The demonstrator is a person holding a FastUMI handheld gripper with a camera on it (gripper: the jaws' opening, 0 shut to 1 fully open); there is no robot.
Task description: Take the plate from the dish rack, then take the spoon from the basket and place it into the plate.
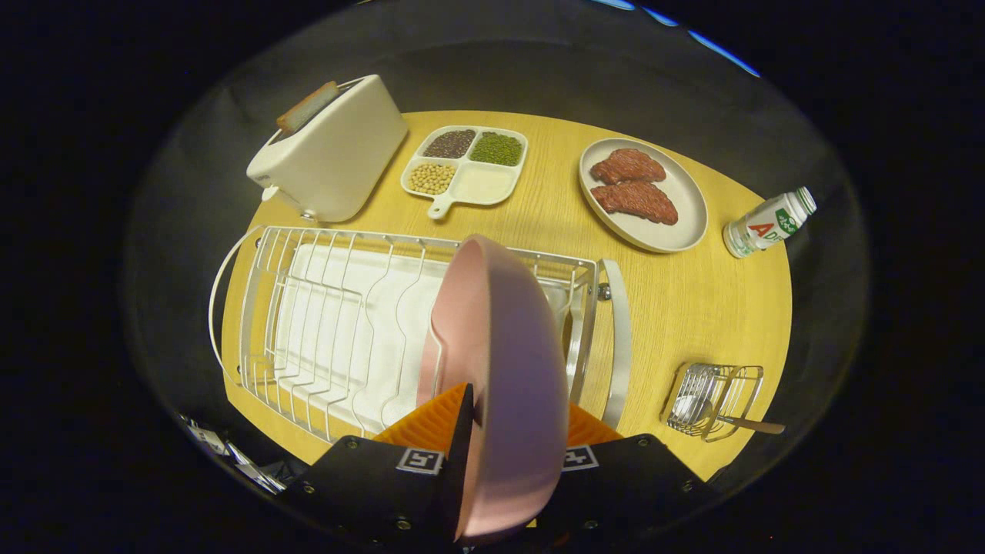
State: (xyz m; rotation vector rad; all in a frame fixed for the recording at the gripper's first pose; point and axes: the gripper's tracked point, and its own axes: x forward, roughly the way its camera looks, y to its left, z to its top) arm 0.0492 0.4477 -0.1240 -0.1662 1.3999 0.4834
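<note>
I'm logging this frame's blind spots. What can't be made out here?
- Gripper, gripper view: the pink plate between its fingers covers where they touch it.
- Dish rack: its part behind the plate is hidden.
- Spoon in the basket: bowl blurred behind the wires.
- Bottle: label too small to read.

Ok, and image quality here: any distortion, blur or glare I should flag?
Gripper view: strong fisheye bending, so the dish rack wires and table edge curve; the pink plate, held on edge between the tongs, sits very close and looks slightly soft; lighting is even and warm, with no harsh glare; the spoon in the small basket stays legible, though small.
</note>
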